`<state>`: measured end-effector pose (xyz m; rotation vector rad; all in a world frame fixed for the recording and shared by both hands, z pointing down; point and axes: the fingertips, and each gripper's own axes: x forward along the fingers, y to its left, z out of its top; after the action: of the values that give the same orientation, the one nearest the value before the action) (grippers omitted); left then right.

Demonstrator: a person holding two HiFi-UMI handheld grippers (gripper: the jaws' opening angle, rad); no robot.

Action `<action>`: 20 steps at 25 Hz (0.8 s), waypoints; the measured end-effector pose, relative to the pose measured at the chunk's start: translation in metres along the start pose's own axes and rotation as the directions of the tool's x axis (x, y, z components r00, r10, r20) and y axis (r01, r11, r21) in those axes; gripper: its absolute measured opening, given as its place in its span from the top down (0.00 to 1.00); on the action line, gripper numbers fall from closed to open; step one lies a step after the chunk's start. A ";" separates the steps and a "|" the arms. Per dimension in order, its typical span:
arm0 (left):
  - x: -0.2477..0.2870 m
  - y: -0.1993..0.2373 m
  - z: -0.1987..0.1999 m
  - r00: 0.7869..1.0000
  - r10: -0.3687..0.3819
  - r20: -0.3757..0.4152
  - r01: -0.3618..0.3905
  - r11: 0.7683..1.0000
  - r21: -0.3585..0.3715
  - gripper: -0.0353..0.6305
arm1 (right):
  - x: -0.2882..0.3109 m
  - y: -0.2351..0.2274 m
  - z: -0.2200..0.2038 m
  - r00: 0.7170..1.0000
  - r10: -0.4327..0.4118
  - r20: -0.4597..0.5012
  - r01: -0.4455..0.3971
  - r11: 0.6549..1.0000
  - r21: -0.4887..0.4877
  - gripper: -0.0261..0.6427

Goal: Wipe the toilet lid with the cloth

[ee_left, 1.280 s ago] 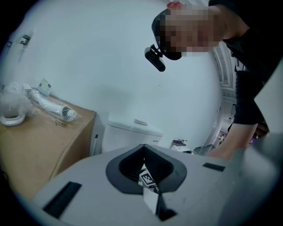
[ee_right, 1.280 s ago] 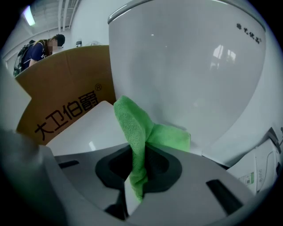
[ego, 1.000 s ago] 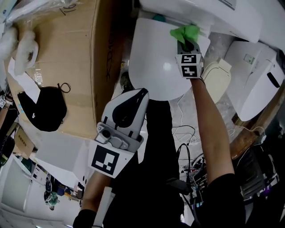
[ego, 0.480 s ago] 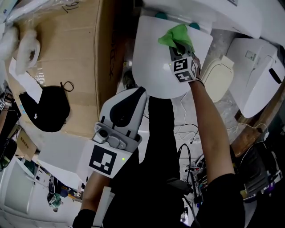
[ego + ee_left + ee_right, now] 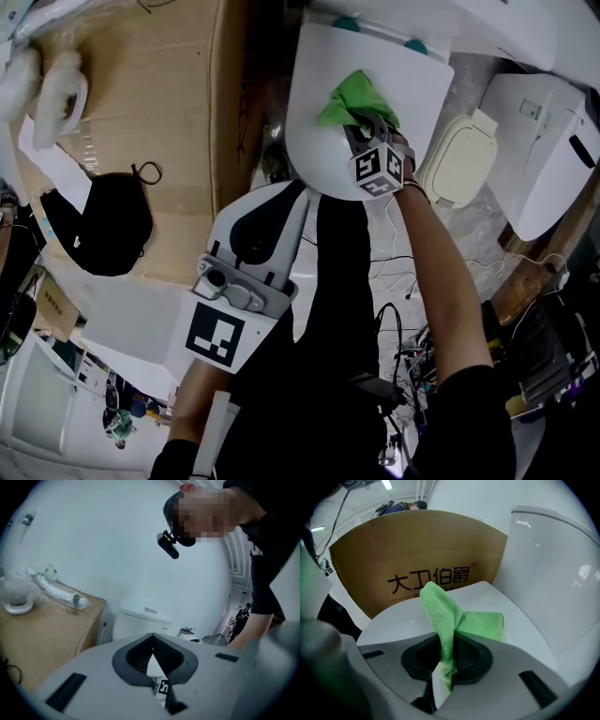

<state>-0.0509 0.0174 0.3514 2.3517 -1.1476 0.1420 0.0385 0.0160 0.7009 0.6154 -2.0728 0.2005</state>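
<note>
green cloth [image 5: 353, 97] in right gripper [image 5: 362, 123] touches lid [image 5: 317, 150]

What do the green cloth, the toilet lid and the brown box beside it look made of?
The cloth looks like microfibre: matt, with a fine looped weave and soft folds. The toilet lid is probably hard plastic, smooth and white, though the look leaves that open. The box is cardboard: matt brown with printed characters.

One green cloth [image 5: 352, 98], one toilet lid [image 5: 412, 89], one cardboard box [image 5: 141, 112], two tools, left tool [image 5: 298, 191] and right tool [image 5: 360, 122]
</note>
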 end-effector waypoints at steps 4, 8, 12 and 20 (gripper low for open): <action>-0.010 0.001 -0.001 1.000 -0.002 0.005 0.002 1.000 -0.001 0.95 | -0.008 0.040 -0.009 0.999 0.037 0.001 -0.037 0.999 -0.002 0.88; -0.019 0.001 -0.003 1.000 -0.005 0.007 0.005 1.000 -0.001 0.95 | -0.015 0.083 -0.018 0.996 0.090 -0.005 -0.091 0.995 -0.034 0.88; -0.028 0.002 -0.006 1.000 -0.002 0.010 0.002 1.000 -0.002 0.95 | -0.024 0.123 -0.029 0.991 0.136 -0.017 -0.137 0.988 -0.067 0.88; -0.043 0.003 -0.011 1.000 -0.001 0.011 0.001 1.000 -0.001 0.95 | -0.040 0.182 -0.047 0.976 0.215 -0.042 -0.218 0.972 -0.083 0.88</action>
<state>-0.0787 0.0518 0.3491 2.3545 -1.1520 0.1278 0.0002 0.2045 0.7115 0.3297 -2.1039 0.2421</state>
